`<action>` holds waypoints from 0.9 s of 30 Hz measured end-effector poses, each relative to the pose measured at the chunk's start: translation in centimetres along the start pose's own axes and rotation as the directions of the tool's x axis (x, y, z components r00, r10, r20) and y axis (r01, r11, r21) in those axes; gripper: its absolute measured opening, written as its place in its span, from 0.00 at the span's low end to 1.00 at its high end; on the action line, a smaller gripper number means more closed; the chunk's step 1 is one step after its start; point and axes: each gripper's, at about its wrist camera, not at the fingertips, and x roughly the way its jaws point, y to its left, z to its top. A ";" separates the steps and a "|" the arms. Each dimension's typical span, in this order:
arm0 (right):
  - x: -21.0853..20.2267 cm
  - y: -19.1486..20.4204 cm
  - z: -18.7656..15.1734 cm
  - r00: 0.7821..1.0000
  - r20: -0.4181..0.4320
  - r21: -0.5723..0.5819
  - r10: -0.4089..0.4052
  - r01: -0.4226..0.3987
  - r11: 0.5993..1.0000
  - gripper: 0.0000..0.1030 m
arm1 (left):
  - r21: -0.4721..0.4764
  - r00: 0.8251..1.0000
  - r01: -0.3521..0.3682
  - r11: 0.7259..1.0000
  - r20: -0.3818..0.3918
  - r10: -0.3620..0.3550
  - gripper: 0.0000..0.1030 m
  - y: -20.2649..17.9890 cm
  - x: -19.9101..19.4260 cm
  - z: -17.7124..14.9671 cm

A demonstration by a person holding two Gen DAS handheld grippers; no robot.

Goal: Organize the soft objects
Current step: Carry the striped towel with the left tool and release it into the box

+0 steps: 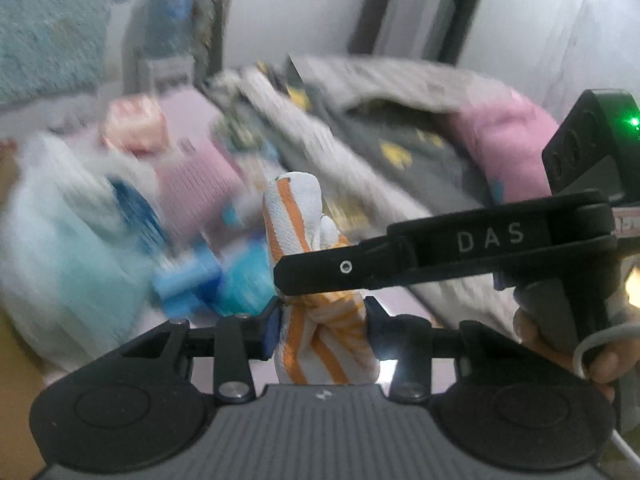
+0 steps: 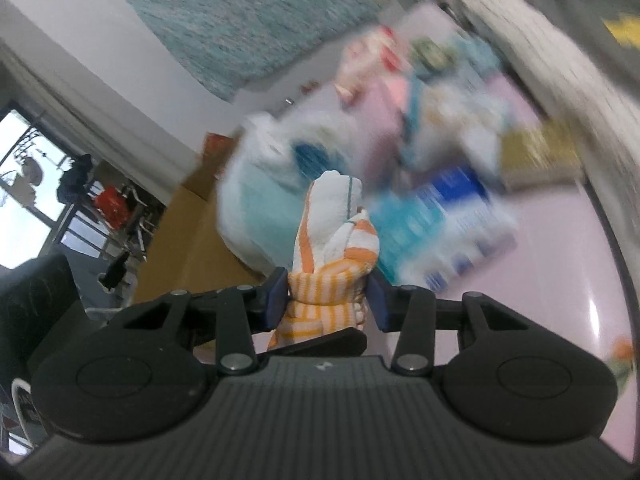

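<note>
A white cloth with orange stripes [image 1: 298,216] is bunched and held upright in the air between both grippers. My left gripper [image 1: 320,320] is shut on its lower part. My right gripper [image 2: 326,300] is shut on the same cloth [image 2: 334,216], and its black finger [image 1: 440,256] crosses in from the right in the left wrist view. The rest of the scene is motion-blurred.
A pink bed sheet [image 2: 560,272] holds blurred soft items: a pale blue and white bundle [image 1: 60,248], blue packets [image 1: 200,280], a pink item [image 1: 134,126], a grey blanket with yellow marks [image 1: 400,148], a pink pillow [image 1: 508,136]. A cardboard box [image 2: 192,232] stands at the left.
</note>
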 end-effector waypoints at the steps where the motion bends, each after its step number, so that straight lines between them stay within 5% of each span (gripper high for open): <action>1: 0.0 1.4 1.1 1.000 0.009 -0.026 0.013 -0.013 1.000 0.41 | -0.011 0.999 -0.016 1.000 0.029 0.017 0.43 0.7 -1.2 0.8; 7: 3.8 11.2 7.0 0.993 0.001 -0.209 0.120 -0.117 0.971 0.41 | -0.095 0.969 -0.174 0.980 0.161 0.188 0.43 6.5 -8.4 4.2; 11: 10.0 17.9 9.8 0.977 -0.074 -0.266 0.200 -0.213 0.940 0.42 | -0.164 0.934 -0.302 0.939 0.147 0.326 0.44 12.3 -11.6 5.5; 19: 27.9 27.4 13.0 0.938 -0.273 -0.247 0.211 -0.280 0.928 0.42 | -0.285 0.890 -0.449 0.847 -0.060 0.452 0.44 27.8 -10.8 6.2; 27: 42.7 28.3 11.5 0.908 -0.402 -0.141 0.120 -0.191 0.971 0.42 | -0.303 0.819 -0.570 0.764 -0.285 0.499 0.43 39.1 -5.0 5.4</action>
